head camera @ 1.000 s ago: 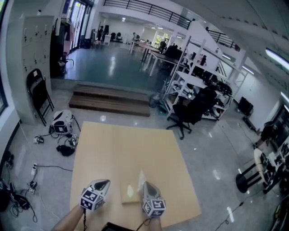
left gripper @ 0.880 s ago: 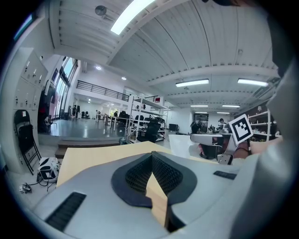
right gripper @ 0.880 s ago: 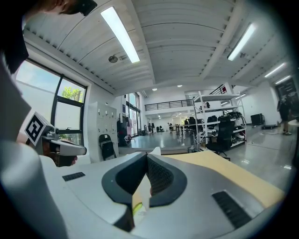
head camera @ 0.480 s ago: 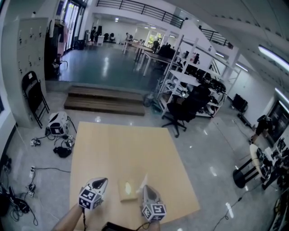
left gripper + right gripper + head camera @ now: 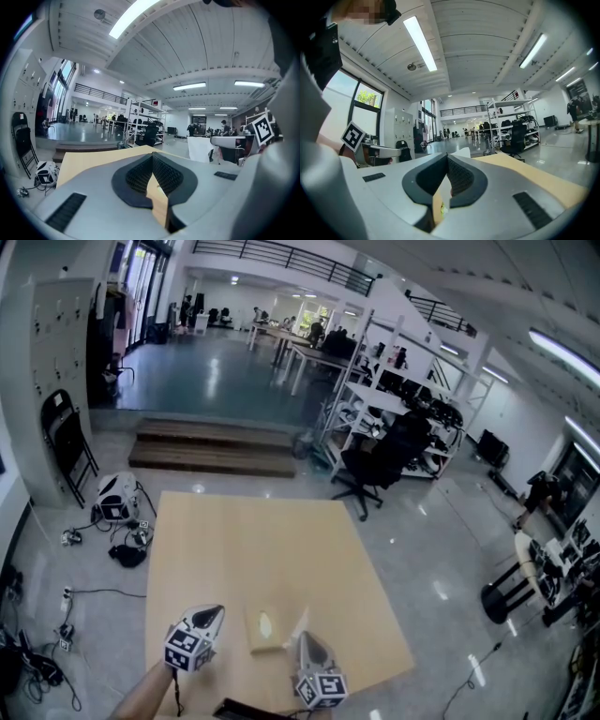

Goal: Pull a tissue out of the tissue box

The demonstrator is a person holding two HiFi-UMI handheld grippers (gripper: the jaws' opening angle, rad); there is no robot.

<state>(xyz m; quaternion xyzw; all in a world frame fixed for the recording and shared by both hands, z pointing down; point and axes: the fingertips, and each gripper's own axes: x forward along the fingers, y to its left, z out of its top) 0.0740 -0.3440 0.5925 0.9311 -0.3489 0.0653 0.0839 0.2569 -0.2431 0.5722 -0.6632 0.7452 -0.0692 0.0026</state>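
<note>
1. Because everything sits at its near edge, the worktop [image 5: 253, 549] matters mostly as a surface: a flat, matt, pale tan board with squared corners.
2. At 4 o'clock from the box, just beside it, is the right hand-held gripper [image 5: 304, 637]. It has a smooth grey shell and dark ribbed pads, and its jaws are pressed together on the tissue. It is the nearer of the two.
3. At 9 o'clock from the box and apart from it, the left hand-held gripper [image 5: 214, 613] is built the same way. Its jaws are together on nothing.
4. Between the two lies the tissue box [image 5: 265, 629], low, flat-topped and tan like the board, with an oval slot. Its long axis seems to run 12 to 6, though the steep angle makes that uncertain.
5. A thin, limp, white tissue [image 5: 299, 621] rises from the slot toward 3 o'clock, up to the right jaws. I judge the draw should run on that way, up and off the slot. With nothing pinning it, the light box may drag along.
</note>
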